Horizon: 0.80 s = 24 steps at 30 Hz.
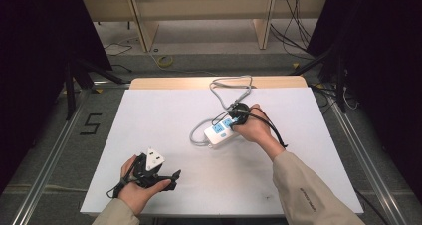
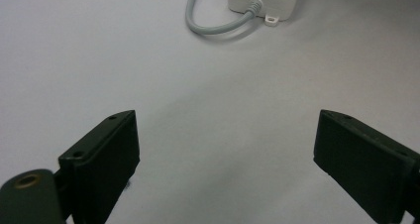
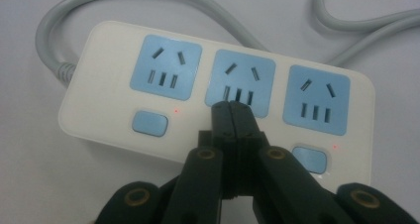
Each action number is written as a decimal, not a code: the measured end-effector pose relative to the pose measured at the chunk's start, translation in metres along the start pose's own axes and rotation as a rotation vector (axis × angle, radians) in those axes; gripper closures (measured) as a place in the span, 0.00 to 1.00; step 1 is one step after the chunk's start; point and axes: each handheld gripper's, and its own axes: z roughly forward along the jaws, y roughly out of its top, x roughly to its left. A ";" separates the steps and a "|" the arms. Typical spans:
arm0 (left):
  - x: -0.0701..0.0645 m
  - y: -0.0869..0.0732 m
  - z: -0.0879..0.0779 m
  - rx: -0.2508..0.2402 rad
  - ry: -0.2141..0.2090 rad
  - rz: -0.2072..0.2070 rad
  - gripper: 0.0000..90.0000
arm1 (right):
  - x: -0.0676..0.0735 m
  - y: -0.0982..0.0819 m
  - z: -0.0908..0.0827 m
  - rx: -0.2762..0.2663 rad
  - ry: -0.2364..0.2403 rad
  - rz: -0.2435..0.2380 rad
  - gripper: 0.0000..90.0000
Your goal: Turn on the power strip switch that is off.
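Right gripper (image 3: 233,107) first: its jaws are pressed flat together, nothing between them, and the tips sit right over the middle socket (image 3: 240,83) of the power strip (image 3: 106,120). From the right gripper view the closed tips overlap the lower edge of that blue socket face; whether they actually touch it, I can't tell. To one side, the first socket (image 3: 166,68) with its blue switch (image 3: 150,123) below and a tiny red light beside it; to the other side, the third socket (image 3: 317,99), its own switch (image 3: 309,159) partly behind the gripper.

From the high view, the power strip (image 1: 219,132) lies near the middle of the white table (image 1: 164,115), angled, with the right gripper (image 1: 239,111) held over its far end. The grey cable (image 1: 230,88) loops off toward the table's far edge, and another loop curls out of the near end.

Over to the left gripper (image 1: 166,177): low at the near left of the table, well apart from the strip. In the left gripper view its jaws stand wide apart with bare table between them, holding nothing. The strip's end and cable (image 2: 218,23) show far ahead of it.
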 end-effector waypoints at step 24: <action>-0.001 0.001 0.000 -0.003 0.000 -0.001 0.11 | 0.001 0.000 0.001 0.007 -0.011 -0.008 1.00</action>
